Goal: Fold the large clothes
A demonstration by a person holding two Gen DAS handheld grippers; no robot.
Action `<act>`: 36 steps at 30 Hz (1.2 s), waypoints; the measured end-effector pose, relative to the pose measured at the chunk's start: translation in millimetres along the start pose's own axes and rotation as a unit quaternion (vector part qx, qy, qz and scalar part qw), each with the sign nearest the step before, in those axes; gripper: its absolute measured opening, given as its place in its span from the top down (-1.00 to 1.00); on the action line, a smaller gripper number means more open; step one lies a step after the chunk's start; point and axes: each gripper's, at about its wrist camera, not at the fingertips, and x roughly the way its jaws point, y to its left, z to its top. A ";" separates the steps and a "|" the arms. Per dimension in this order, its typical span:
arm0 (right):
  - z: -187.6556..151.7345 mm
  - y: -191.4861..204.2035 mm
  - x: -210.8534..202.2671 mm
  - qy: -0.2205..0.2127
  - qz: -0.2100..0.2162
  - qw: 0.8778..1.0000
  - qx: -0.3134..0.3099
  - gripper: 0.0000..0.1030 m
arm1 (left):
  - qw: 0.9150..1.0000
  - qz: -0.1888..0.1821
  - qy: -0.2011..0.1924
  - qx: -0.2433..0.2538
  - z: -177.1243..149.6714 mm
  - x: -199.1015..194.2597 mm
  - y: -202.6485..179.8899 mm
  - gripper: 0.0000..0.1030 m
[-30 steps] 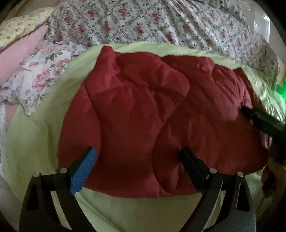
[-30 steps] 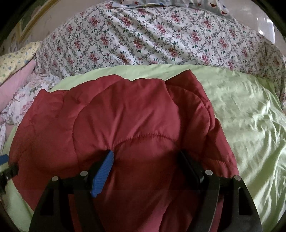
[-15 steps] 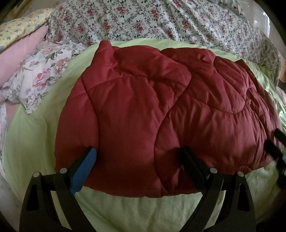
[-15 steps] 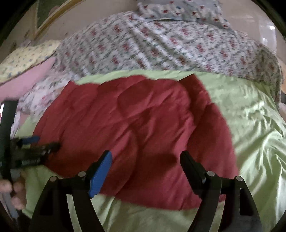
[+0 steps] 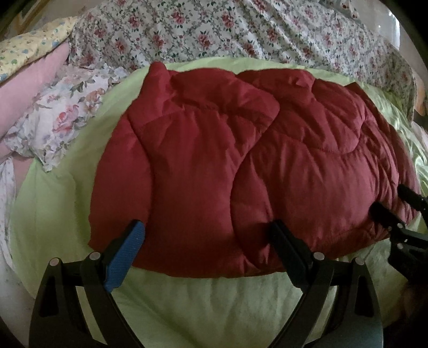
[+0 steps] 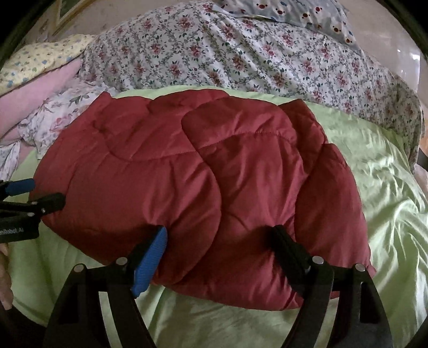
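A dark red quilted jacket (image 5: 240,160) lies folded into a broad bundle on the light green sheet (image 5: 200,299). My left gripper (image 5: 207,235) hovers open at the jacket's near edge, left half, with fabric lying between its wide-spread fingers but not pinched. My right gripper (image 6: 218,241) is open in the same way over the near edge of the right half (image 6: 240,187). Each gripper shows in the other's view: the right gripper (image 5: 396,203) at the far right, the left gripper (image 6: 37,194) at the far left, beside a hand (image 6: 4,267).
A floral quilt (image 6: 240,53) is heaped behind the jacket. Floral, pink and yellow pillows (image 5: 53,112) sit at the back left, and a blue patterned pillow (image 6: 307,16) is at the back right. The green sheet (image 6: 388,200) extends rumpled to the right.
My right gripper has drawn back from close over the jacket to its near edge, its fingers a little wider apart. The jacket's right side has settled flat. The left gripper has stayed put.
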 end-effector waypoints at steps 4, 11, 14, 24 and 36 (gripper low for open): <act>5.5 -3.4 -11.3 -0.008 0.020 1.000 0.021 -0.60 | 1.000 -0.003 -0.001 -0.002 0.1 4.7 2.2 -0.88; 15.9 -10.8 6.5 0.011 0.000 1.000 0.026 -0.59 | 1.000 -0.003 -0.001 -0.001 0.0 9.7 1.6 -0.97; 13.9 -15.3 16.5 0.017 -0.011 0.999 0.025 -0.61 | 1.000 -0.008 -0.005 -0.008 6.0 4.5 5.7 -0.97; 14.6 -19.9 25.4 0.022 -0.012 0.999 0.026 -0.65 | 1.000 -0.018 -0.002 -0.017 25.7 32.6 13.5 -1.00; 18.9 -24.4 6.0 0.033 0.019 0.998 0.052 -0.69 | 0.999 -0.031 0.009 -0.026 19.3 15.2 23.0 -1.00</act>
